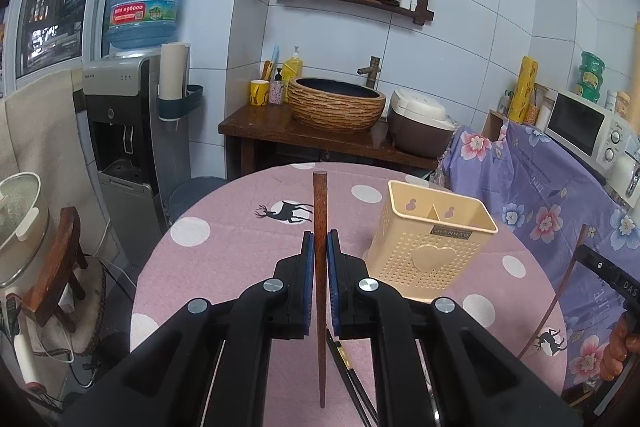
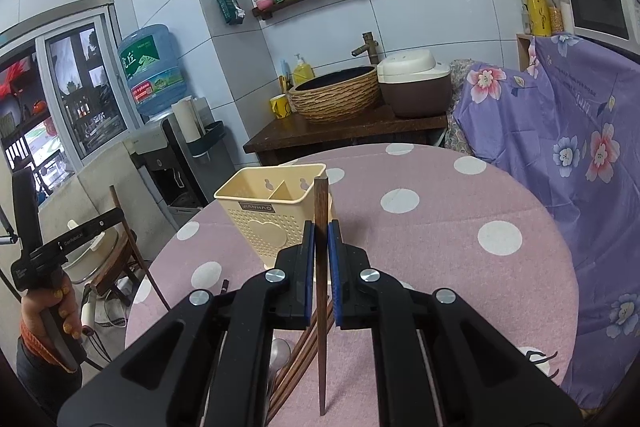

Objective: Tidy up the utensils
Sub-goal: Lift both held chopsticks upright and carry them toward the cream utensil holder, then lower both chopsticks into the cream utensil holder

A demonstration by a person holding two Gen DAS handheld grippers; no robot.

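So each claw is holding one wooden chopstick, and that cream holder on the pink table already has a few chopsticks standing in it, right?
Not quite. Each claw does hold one wooden chopstick: the left claw grips a chopstick, the right claw another chopstick. But the cream holder on the pink table stands empty; the right wrist view looks into both its compartments.

1. The tablecloth (image 1: 240,259) is pink with white dots and black deer.
2. The holder (image 1: 430,243) is cream, perforated, with a heart.
3. Each chopstick (image 1: 319,227) (image 2: 320,227) is reddish-brown wood.
4. The grippers (image 1: 319,247) (image 2: 320,239) are black with blue pads (image 1: 307,259).
5. The far-right drape (image 1: 560,195) is purple with pink flowers.
6. The basin (image 1: 336,103) is ribbed tan.
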